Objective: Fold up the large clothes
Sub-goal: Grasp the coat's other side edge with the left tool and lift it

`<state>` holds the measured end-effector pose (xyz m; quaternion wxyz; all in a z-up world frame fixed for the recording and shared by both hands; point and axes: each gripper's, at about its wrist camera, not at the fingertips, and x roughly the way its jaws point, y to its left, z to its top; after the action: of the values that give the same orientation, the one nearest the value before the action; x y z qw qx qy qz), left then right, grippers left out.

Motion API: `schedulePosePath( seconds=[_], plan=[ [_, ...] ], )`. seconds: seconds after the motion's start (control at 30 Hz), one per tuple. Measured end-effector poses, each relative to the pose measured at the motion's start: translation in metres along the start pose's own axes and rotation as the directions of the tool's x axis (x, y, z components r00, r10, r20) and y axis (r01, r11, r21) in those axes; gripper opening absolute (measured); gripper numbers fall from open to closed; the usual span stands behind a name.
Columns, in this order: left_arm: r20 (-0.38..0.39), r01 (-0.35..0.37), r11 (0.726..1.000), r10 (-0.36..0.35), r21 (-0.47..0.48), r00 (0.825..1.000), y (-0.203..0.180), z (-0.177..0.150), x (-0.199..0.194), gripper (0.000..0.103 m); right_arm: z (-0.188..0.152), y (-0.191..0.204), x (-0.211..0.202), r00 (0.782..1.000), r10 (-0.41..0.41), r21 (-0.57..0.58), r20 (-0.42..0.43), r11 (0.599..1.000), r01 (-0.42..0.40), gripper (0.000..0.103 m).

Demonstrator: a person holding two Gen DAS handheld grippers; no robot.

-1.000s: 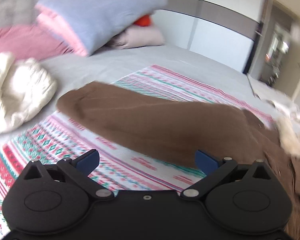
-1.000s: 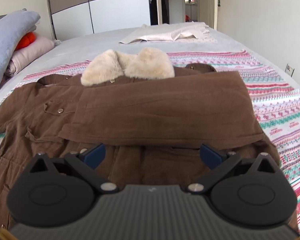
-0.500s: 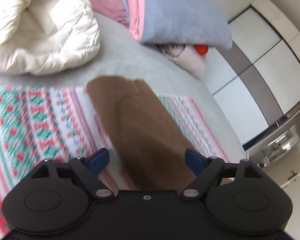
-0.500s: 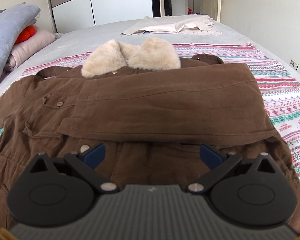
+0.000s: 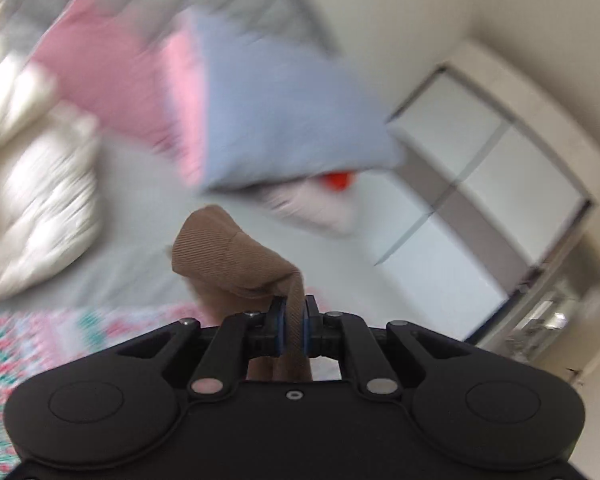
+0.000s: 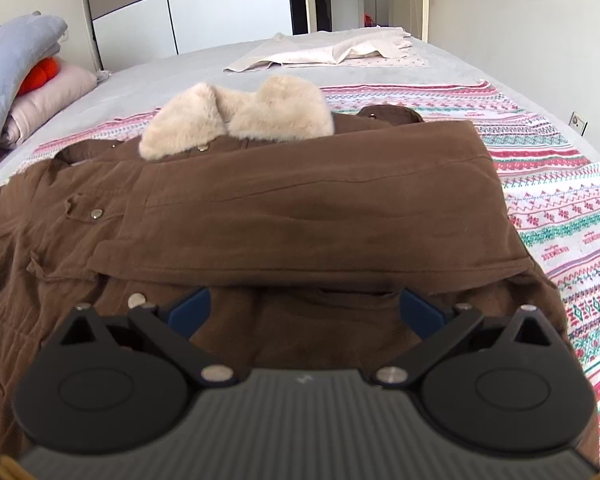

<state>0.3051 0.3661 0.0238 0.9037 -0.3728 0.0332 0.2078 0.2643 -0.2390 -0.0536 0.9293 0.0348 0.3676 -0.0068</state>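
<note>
A brown coat [image 6: 300,216] with a cream fur collar [image 6: 240,120] lies on the patterned blanket [image 6: 560,208], one sleeve folded across its chest. My right gripper [image 6: 306,306] hovers open just above the coat's lower front, nothing between its blue pads. In the left wrist view my left gripper [image 5: 295,320] is shut on the cuff end of the coat's other sleeve [image 5: 232,256], which bunches up ahead of the pads, lifted off the bed. The background there is motion-blurred.
A grey-blue pillow [image 5: 284,108], pink pillows [image 5: 112,76] and a white duvet [image 5: 40,200] are piled at the bed's head. A cream garment [image 6: 340,50] lies flat at the far end. White wardrobe doors [image 6: 220,12] stand beyond.
My left gripper closed on the brown sleeve end, then rose and rolled with it; its view swung toward the pillows. The right gripper stayed open over the coat.
</note>
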Motion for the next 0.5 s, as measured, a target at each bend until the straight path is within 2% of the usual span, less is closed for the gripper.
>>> schedulePosePath(
  seconds=[0.07,0.17,0.33,0.5],
  plan=[
    [0.031,0.101,0.993,-0.103,0.064,0.994,-0.036,0.006,-0.017,0.008,0.001,-0.001,-0.003,1.000,0.009,0.006,0.005,1.000,-0.009,0.102],
    [0.028,0.240,0.955,-0.248,0.172,0.968,-0.091,0.006,-0.038,0.009,0.002,-0.003,-0.009,1.000,0.017,0.007,0.021,1.000,-0.017,0.102],
    [-0.063,0.421,0.868,-0.420,0.264,0.905,-0.169,-0.018,-0.069,0.009,0.006,-0.008,-0.016,0.999,0.028,0.027,0.045,0.999,-0.030,0.102],
    [-0.195,0.547,0.769,-0.512,0.330,0.837,-0.229,-0.069,-0.090,0.009,0.010,-0.016,-0.022,0.997,0.037,0.064,0.069,0.997,-0.041,0.102]
  ],
)
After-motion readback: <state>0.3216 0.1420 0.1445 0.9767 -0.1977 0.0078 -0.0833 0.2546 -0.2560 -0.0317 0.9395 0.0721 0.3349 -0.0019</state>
